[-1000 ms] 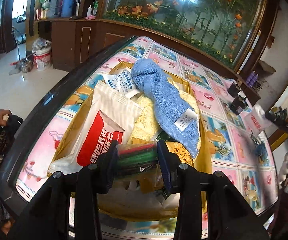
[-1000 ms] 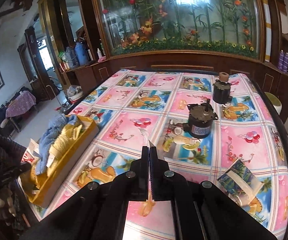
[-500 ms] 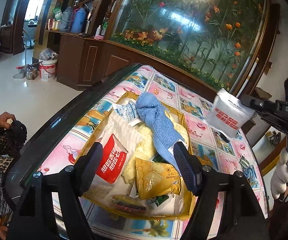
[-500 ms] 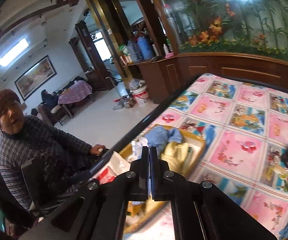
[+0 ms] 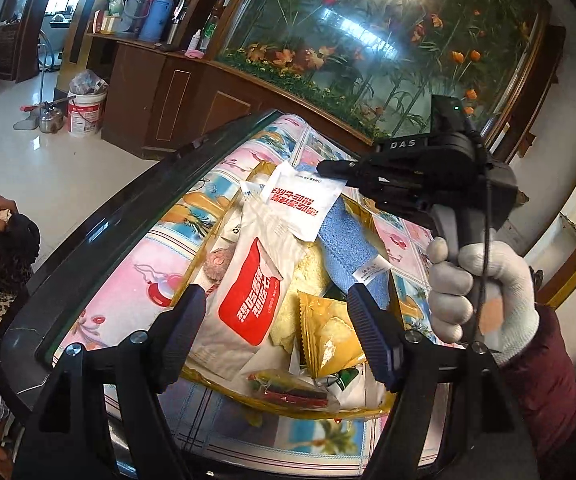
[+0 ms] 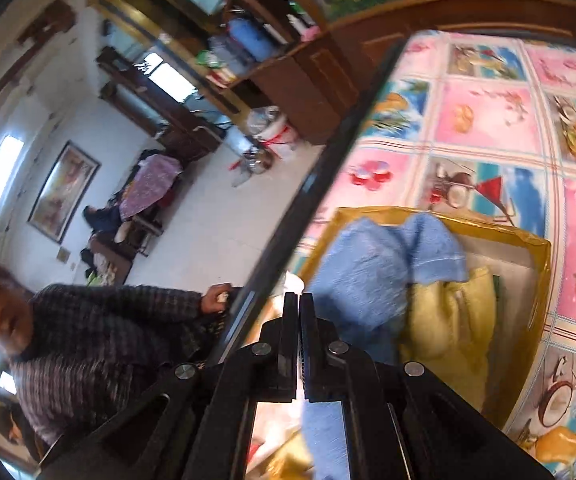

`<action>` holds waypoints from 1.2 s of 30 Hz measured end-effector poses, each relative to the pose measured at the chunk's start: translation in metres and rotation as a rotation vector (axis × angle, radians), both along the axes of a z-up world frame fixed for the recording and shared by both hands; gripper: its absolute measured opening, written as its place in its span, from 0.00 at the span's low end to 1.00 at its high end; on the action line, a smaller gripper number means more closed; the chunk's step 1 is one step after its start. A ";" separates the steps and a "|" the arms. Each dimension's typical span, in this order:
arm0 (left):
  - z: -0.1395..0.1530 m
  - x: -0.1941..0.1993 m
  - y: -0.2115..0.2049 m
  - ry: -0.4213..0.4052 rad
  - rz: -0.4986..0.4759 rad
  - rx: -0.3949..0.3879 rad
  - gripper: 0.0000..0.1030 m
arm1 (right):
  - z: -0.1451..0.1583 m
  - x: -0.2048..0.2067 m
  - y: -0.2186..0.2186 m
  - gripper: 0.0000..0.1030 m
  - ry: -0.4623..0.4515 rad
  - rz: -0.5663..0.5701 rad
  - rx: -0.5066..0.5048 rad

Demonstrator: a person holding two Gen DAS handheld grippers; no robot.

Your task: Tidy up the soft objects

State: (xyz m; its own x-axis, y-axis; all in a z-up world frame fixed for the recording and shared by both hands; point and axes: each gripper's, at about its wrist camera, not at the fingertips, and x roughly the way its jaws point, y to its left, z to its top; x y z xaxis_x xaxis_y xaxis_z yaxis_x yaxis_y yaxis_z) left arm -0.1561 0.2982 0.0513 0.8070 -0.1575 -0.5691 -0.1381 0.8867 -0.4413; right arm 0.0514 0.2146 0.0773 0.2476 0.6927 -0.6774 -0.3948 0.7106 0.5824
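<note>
Both claws hover over a yellow tray crowded with soft goods on a table covered by a pink-and-blue fruit-print cloth. Seen from the left wrist, the right gripper reaches in from the right, its jaws pinched tight on the top edge of a small white packet with red lettering, which hangs just above the far end of the tray, over the blue towel. A white-gloved hand grips its handle, with a dark red sleeve behind it. The right wrist view shows the same fingers pressed together, the packet itself not clearly visible there.

The left gripper stands wide apart and empty, above the near end of the tray. Between its fingers lie a large white bag with a red label, a yellow snack packet and a red-and-green wrapped item at the near rim. A pale yellow cloth lies under the blue towel, whose white tag faces up.

A seated person in a dark checked top is beside the table's edge. A white bucket stands on the floor by a wooden cabinet.
</note>
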 end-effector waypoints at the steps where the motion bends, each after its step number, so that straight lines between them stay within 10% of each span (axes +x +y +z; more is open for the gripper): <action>1: -0.001 -0.001 0.002 0.000 -0.002 0.003 0.71 | -0.005 0.004 -0.001 0.03 0.008 -0.010 -0.003; 5: -0.003 0.000 0.004 0.007 0.001 0.004 0.71 | -0.010 0.011 -0.012 0.04 0.033 -0.019 0.028; 10: -0.002 0.001 -0.003 0.019 -0.006 0.018 0.71 | 0.024 -0.017 -0.023 0.50 -0.119 -0.010 0.014; 16: 0.012 -0.003 -0.026 0.019 -0.007 0.131 0.71 | 0.059 -0.076 -0.062 0.69 -0.340 -0.004 -0.085; 23: 0.023 -0.004 -0.077 0.043 -0.015 0.351 0.71 | 0.053 -0.122 -0.135 0.73 -0.441 -0.085 -0.237; 36: 0.029 0.002 -0.114 0.114 0.065 0.518 0.71 | 0.026 -0.148 -0.237 0.73 -0.384 -0.224 -0.251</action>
State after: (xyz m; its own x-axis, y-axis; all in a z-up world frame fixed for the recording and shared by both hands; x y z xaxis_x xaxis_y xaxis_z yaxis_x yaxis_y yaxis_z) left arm -0.1542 0.1845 0.0805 0.7345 0.2160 -0.6433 -0.2219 0.9723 0.0731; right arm -0.0962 -0.0222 0.1035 0.6350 0.4218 -0.6473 -0.3685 0.9017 0.2260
